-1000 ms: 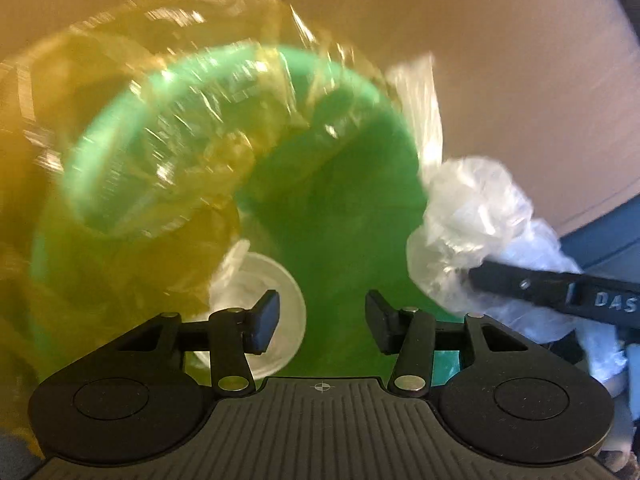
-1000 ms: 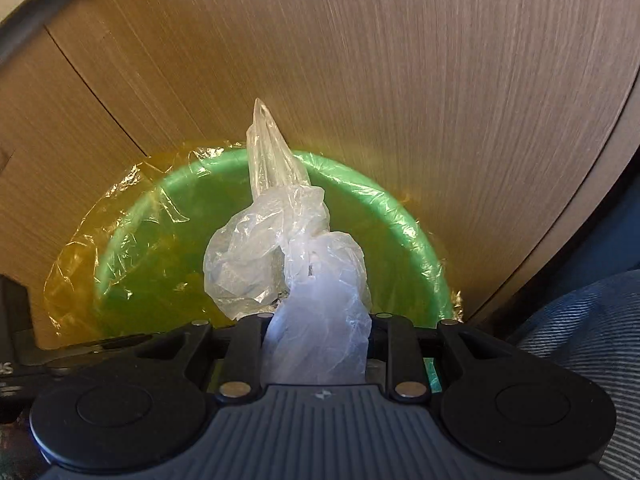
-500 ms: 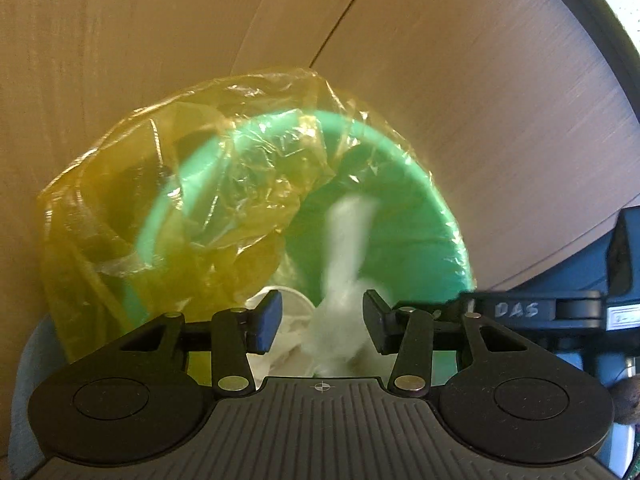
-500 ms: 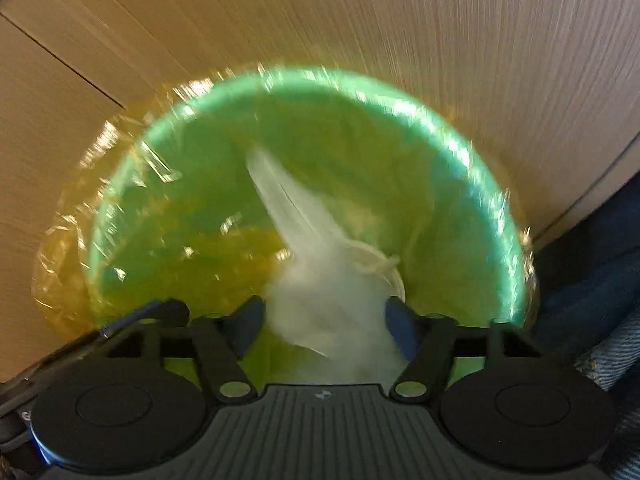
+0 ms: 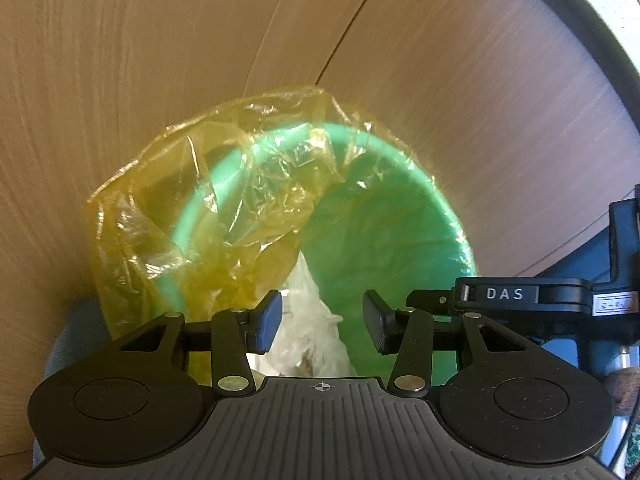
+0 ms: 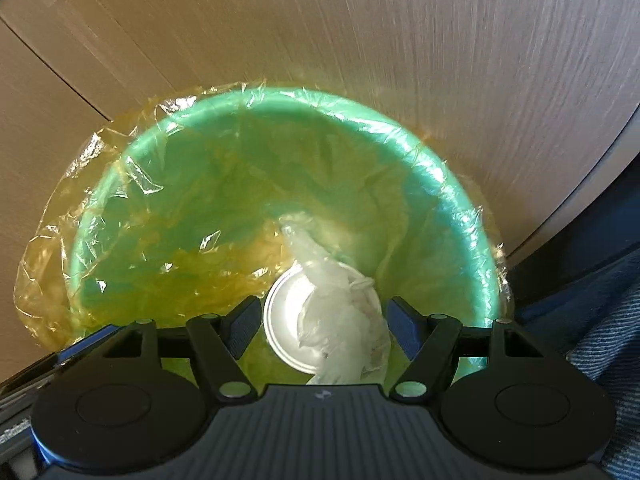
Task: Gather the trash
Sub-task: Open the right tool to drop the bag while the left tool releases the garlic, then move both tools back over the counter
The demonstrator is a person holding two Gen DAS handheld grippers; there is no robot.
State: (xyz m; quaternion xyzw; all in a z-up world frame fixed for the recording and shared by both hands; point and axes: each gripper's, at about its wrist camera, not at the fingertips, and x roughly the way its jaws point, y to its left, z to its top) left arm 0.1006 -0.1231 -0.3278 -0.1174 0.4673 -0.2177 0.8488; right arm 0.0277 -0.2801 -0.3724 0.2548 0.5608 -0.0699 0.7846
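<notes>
In the left wrist view, a crumpled clear plastic bag [image 5: 308,340] is seen lying inside the round green plastic bin [image 5: 400,232], which is lined with a translucent yellow bag [image 5: 180,220] and set against a wood-grain panel [image 5: 160,60]. The left gripper [image 5: 322,322] is held above the bin's near rim with its jaws spread apart and nothing between them. The right gripper's black body, marked "DAS", is visible at the right edge. Half a second earlier the bag was only a falling blur in this view; a second earlier it was held outside the rim.

In the right wrist view, the right gripper [image 6: 320,324] is shown released, its jaws wide apart over the bin [image 6: 440,184]. The plastic bag [image 6: 340,320] is seen resting at the bottom, partly across a white round lid [image 6: 284,316], with the yellow liner [image 6: 52,264] draped over the rim. A second ago the bag was pinched between these jaws; it has since been let go and has settled. This piece of trash is judged collected, and both tools are free for any further item.
</notes>
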